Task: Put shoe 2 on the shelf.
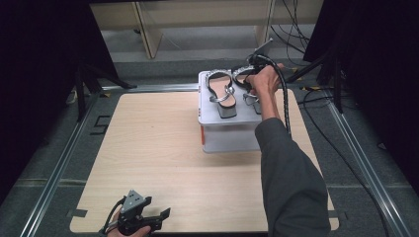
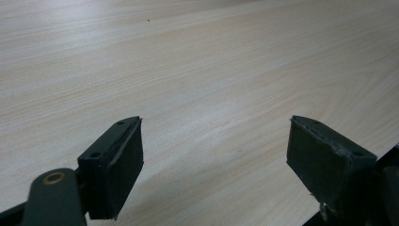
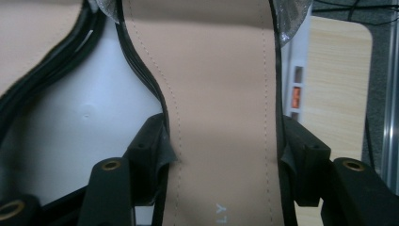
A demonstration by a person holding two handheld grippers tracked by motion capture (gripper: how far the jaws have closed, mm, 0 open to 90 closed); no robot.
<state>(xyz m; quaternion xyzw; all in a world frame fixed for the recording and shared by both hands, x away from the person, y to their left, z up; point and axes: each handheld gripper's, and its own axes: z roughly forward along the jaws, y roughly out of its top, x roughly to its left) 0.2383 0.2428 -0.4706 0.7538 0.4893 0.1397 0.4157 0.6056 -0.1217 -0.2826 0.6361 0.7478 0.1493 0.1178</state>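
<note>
Item: right tool (image 3: 221,150) straddling, pads touching, the beige insole of the right black strappy heeled sandal (image 3: 221,94) on the white plastic box (image 1: 225,133); keeping grip centred, level; left tool (image 2: 214,155) idling apart over table (image 2: 188,56).

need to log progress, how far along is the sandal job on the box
Done: both black strappy sandals sit on the white plastic box, the left sandal untouched. In hand: the right gripper straddles the right sandal's beige insole, pads at its edges. Left to do: lifting it away; the left gripper waits open above the wooden table.
</note>
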